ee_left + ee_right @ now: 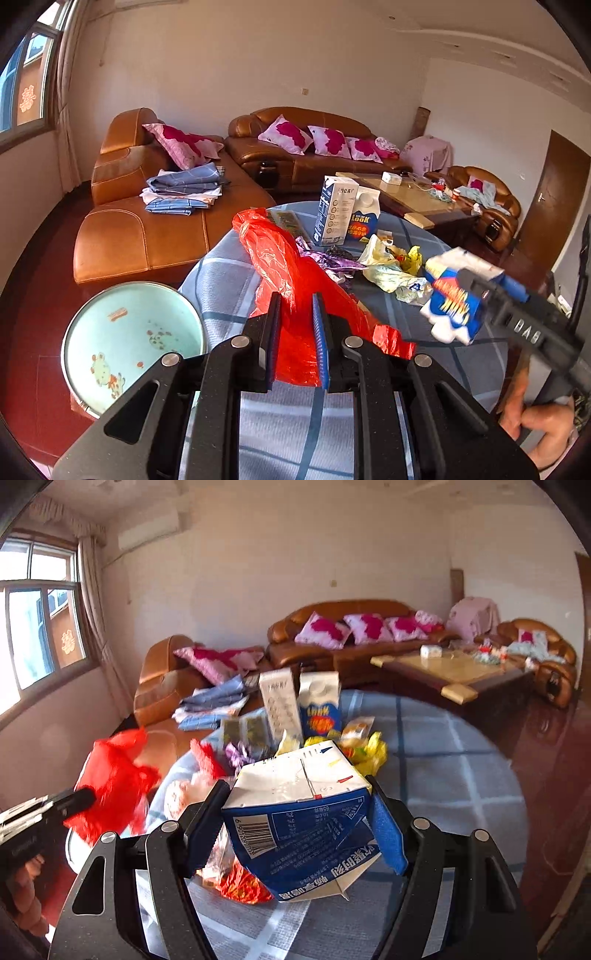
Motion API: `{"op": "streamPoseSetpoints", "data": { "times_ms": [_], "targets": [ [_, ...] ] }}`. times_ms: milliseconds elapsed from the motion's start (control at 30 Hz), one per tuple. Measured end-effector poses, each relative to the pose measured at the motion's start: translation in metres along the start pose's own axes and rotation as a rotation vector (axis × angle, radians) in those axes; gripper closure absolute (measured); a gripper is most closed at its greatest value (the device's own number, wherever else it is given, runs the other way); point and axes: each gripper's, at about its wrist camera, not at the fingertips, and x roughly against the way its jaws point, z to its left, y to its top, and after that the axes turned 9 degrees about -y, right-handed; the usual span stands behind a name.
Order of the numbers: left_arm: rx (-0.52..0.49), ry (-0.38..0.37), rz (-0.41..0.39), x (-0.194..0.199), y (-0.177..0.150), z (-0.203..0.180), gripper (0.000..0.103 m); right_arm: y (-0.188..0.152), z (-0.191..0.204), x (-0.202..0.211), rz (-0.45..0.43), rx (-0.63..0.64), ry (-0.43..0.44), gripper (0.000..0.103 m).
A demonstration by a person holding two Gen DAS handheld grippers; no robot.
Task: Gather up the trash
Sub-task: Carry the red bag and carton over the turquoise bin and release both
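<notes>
Left gripper [297,332]: pinching a crinkled red plastic bag [284,266] between its blue-padded fingers; the bag rises toward 11 o'clock over the tabletop.
Right gripper [299,823]: clamped on a crushed blue-and-white milk carton [299,812], held up above the tabletop with its folded base toward the camera — in the left wrist view the same carton [454,295] hangs at 3 o'clock, just beside the bag.
Tabletop [221,280]: round, under a grey-blue checked cloth.
Remaining trash: a tall white-and-blue carton [334,210] and a gable-top blue carton with a round cap [364,218] stand touching at 12 o'clock; crumpled purple foil wrappers [332,258] and yellow-and-white plastic wrappers [391,266] lie in front of them, near the bag.
Floor: a pale green enamel basin with cartoon prints [133,343] sits at 9 o'clock, beside the tabletop's edge.
Background: orange-brown leather sofas [155,229] with pink cushions — well apart from the trash.
</notes>
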Motion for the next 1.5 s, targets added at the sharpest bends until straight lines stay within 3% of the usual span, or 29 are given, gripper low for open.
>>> {"op": "streamPoseSetpoints", "data": {
  "times_ms": [133, 467, 800, 1067, 1500],
  "targets": [
    [0.005, 0.000, -0.016, 0.015, -0.006, 0.001, 0.087, 0.005, 0.004, 0.019, -0.032, 0.005, 0.003, 0.031],
    [0.022, 0.026, -0.014, 0.045, -0.020, 0.019, 0.087, -0.018, 0.046, 0.031, 0.016, 0.039, 0.080, 0.031],
    [0.045, 0.161, -0.028, 0.074, -0.022, 0.054, 0.087, -0.027, 0.105, 0.044, 0.011, 0.102, 0.172, 0.031],
    [0.063, 0.201, -0.033, 0.087, -0.029, 0.078, 0.087, -0.030, 0.145, 0.051, 0.002, 0.152, 0.221, 0.031],
    [0.138, 0.251, -0.002, 0.081, -0.040, 0.132, 0.087, -0.024, 0.210, 0.017, 0.029, 0.204, 0.290, 0.031]
  ]
}}
